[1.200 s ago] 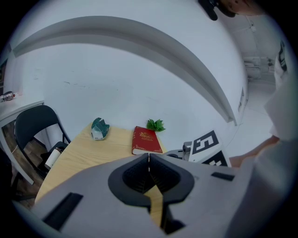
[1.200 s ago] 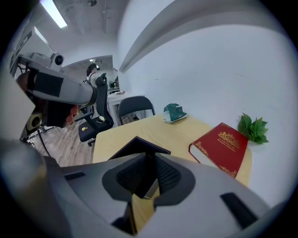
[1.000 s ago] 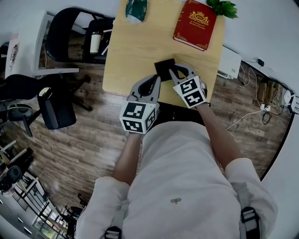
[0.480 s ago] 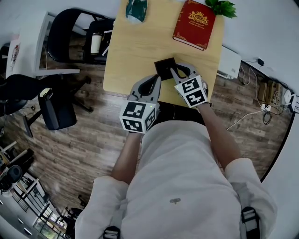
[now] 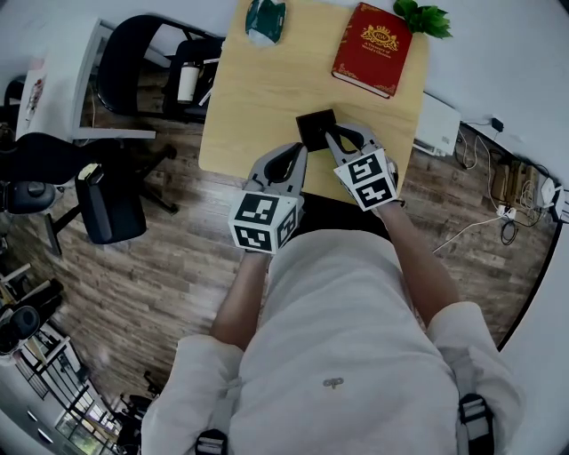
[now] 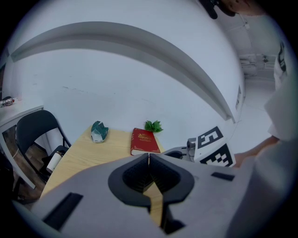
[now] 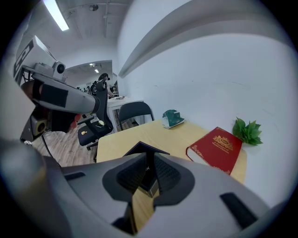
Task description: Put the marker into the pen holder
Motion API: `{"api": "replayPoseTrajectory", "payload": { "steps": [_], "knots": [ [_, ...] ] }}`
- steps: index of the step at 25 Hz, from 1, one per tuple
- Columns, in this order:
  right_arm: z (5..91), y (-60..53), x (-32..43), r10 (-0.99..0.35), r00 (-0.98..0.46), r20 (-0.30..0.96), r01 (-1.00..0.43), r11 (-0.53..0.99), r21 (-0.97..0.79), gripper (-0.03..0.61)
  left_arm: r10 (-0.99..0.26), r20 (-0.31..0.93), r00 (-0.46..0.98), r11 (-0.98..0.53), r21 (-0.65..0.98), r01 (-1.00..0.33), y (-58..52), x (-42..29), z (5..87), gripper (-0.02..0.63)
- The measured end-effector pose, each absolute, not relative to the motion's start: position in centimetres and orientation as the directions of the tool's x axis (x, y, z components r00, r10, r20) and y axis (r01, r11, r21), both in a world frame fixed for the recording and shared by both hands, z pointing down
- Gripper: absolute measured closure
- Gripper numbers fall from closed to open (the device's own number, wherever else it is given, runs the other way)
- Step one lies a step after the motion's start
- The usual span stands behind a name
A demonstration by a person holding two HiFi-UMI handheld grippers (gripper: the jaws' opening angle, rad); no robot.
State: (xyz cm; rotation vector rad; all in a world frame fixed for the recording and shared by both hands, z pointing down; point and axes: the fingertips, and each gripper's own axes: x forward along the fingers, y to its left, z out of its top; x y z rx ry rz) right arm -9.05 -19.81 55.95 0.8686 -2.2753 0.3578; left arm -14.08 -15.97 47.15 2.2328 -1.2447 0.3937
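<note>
At the near edge of the table (image 5: 267, 89), both tongs hang side by side, just short of the black holder (image 5: 315, 127), which stands a little in from that edge. The left gripper (image 6: 148, 157) has its jaws pressed together with nothing between them. The right gripper (image 7: 148, 160) is likewise drawn closed, its tips leaving only a thin dark slit through which the holder shows; I can make out nothing gripped there. The marker itself appears in no view: it does not lie on the bare wood, and whether it already sits down inside the holder or is hidden beneath the tongs I cannot tell. The book (image 5: 371, 46) and plant (image 5: 425, 15) lie well apart at the far end. My judgement is that no carry is under way. The next move calls for finding the marker, opening one gripper, and closing on its barrel.
</note>
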Motion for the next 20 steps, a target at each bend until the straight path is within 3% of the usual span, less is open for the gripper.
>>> {"api": "replayPoseTrajectory", "payload": {
  "steps": [20],
  "knots": [
    [51.1,-16.3,-5.3,-0.502,-0.628,0.596,-0.592,0.804,0.053,0.549,-0.738,0.498,0.456,-0.367,0.271,-0.89,-13.0,-10.3,45.0,0.604]
  ]
}}
